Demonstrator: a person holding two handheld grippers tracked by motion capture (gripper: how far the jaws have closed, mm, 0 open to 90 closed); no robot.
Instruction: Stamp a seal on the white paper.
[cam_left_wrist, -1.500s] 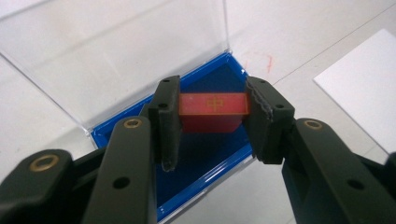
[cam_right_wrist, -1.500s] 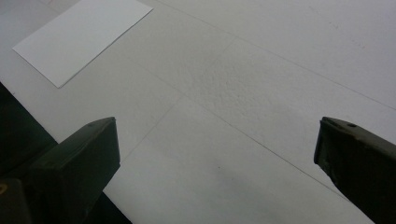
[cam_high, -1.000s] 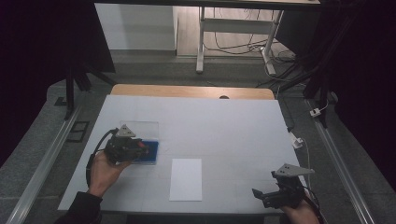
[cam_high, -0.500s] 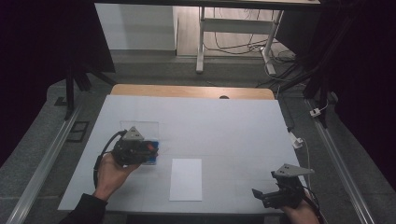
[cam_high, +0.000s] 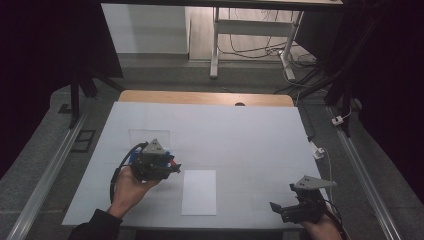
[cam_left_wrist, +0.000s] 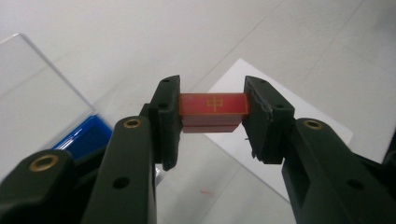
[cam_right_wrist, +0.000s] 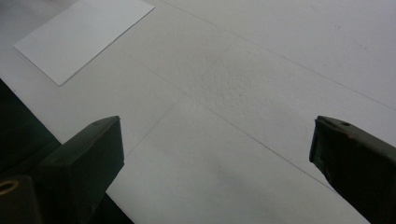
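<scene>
Clearly the small red block (cam_left_wrist: 213, 111) is what matters here: a flat red piece with a gold character on its upper face, clamped by its two short ends between the jaws of the left gripper (cam_left_wrist: 213, 116). It hangs lifted above the table (cam_high: 240, 135), toward the near-left part of the white surface, just left of the white sheet of paper (cam_high: 199, 192) that lies near the near edge.

It looks rigid and light, probably wood or plastic, with smooth lacquered faces that could slip under a weak squeeze. The end-to-end grip looks sound, since the flat ends give the pads parallel faces to bear on; taking it by its thin edges would likely be less steady. It seems sturdy enough to be set down without special care.

Beside and below the left gripper a blue tray (cam_left_wrist: 86, 136) rests on the surface, partly under a clear plastic sheet (cam_left_wrist: 32, 88).

Well apart, at the near-right corner, the right gripper (cam_right_wrist: 217, 140) hovers low over bare surface with its jaws spread wide and nothing between them.
</scene>
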